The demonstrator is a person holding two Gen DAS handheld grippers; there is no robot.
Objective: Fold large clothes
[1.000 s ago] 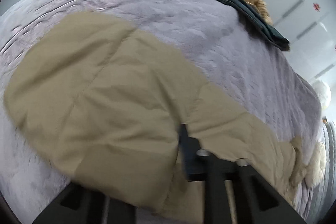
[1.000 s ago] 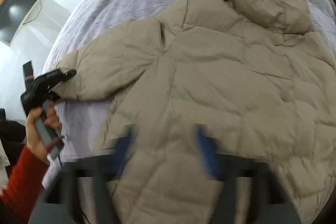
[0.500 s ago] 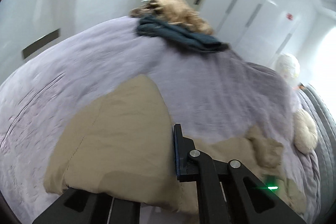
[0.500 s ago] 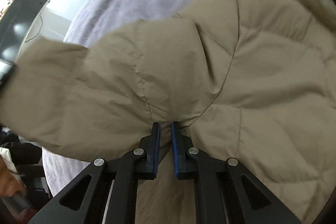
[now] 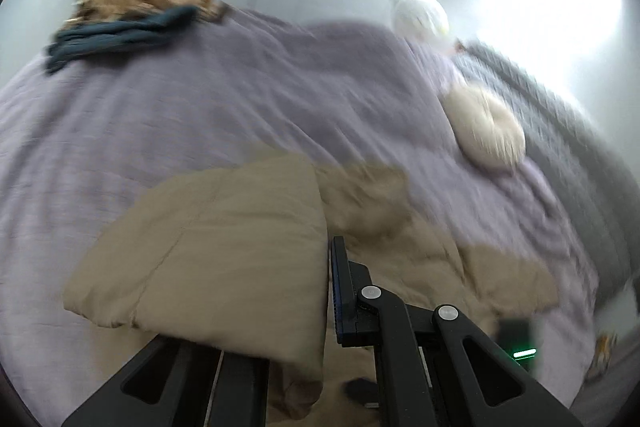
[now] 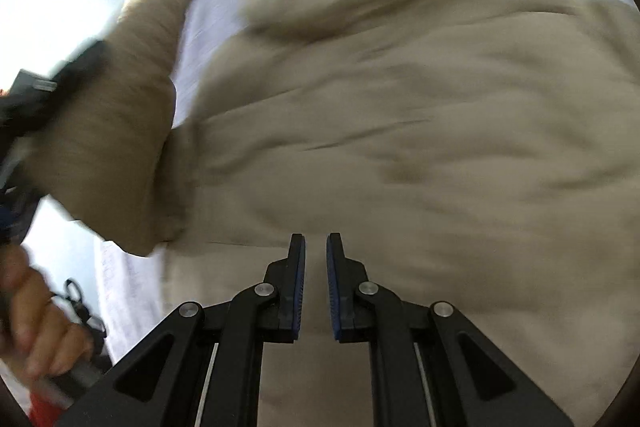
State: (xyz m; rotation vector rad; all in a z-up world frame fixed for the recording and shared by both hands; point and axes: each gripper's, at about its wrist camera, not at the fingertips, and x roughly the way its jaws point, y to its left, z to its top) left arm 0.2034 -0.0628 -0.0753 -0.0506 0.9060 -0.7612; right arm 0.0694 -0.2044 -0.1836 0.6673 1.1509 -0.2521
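A beige padded jacket [image 6: 400, 147] lies on a purple bed cover [image 5: 200, 107]. My left gripper [image 5: 326, 291] is shut on the jacket's sleeve [image 5: 224, 251] and holds it lifted over the jacket's body; the sleeve hides the left finger. In the right wrist view the left gripper [image 6: 36, 99] shows at the far left with the sleeve [image 6: 116, 147] hanging from it. My right gripper [image 6: 316, 283] sits over the jacket's body with its jaws almost closed, a narrow gap between them and no cloth in it. The view is blurred.
A pile of dark blue and tan clothes [image 5: 128, 15] lies at the far side of the bed. A cream plush cushion [image 5: 484, 131] and a white round object [image 5: 420, 15] lie at the right. A grey headboard [image 5: 560, 131] runs along the right edge.
My left gripper has lifted the sleeve and swung it rightward over the jacket. My right gripper closed onto the jacket, and now shows a small gap with no cloth between the fingers.
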